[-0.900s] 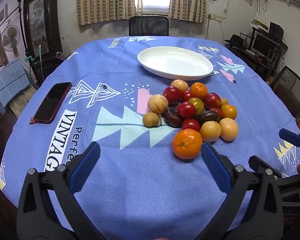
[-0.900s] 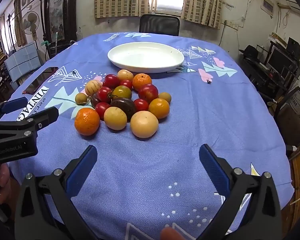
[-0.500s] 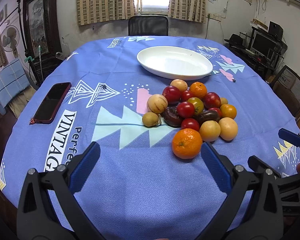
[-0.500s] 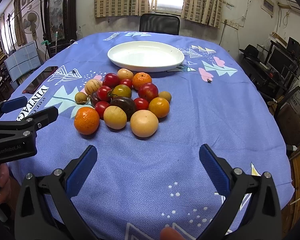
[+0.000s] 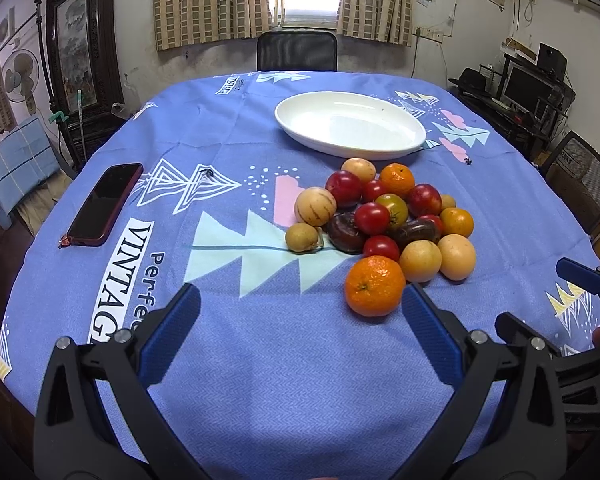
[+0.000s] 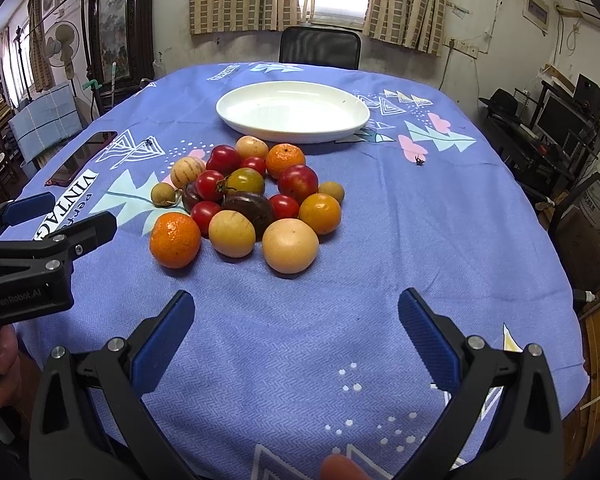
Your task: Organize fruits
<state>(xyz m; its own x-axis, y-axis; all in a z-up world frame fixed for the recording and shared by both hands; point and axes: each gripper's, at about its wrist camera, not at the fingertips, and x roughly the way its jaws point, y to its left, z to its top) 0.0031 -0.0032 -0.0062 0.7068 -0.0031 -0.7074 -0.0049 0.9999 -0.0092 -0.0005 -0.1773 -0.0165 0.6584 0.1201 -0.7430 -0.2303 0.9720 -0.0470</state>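
A heap of fruit (image 5: 384, 216) (image 6: 252, 196) lies on the blue tablecloth: red tomatoes, oranges, pale yellow round fruits and dark ones. Nearest me sits a big orange (image 5: 374, 286) (image 6: 175, 240) at the heap's front. Behind the heap rests an empty white oval plate (image 5: 350, 124) (image 6: 292, 111). My left gripper (image 5: 300, 312) hovers open just short of the orange, which lies by its right finger. My right gripper (image 6: 296, 316) is open too, a little in front of a large yellow fruit (image 6: 290, 245). Nothing is held.
A dark phone (image 5: 104, 204) lies on the cloth at the left. A black chair (image 5: 297, 51) stands behind the table's far edge. Desks with monitors (image 6: 556, 120) fill the right side of the room. The other gripper (image 6: 32, 248) shows at the left of the right wrist view.
Both views have crept slightly toward the fruit heap. Nothing was picked up or moved on the table.
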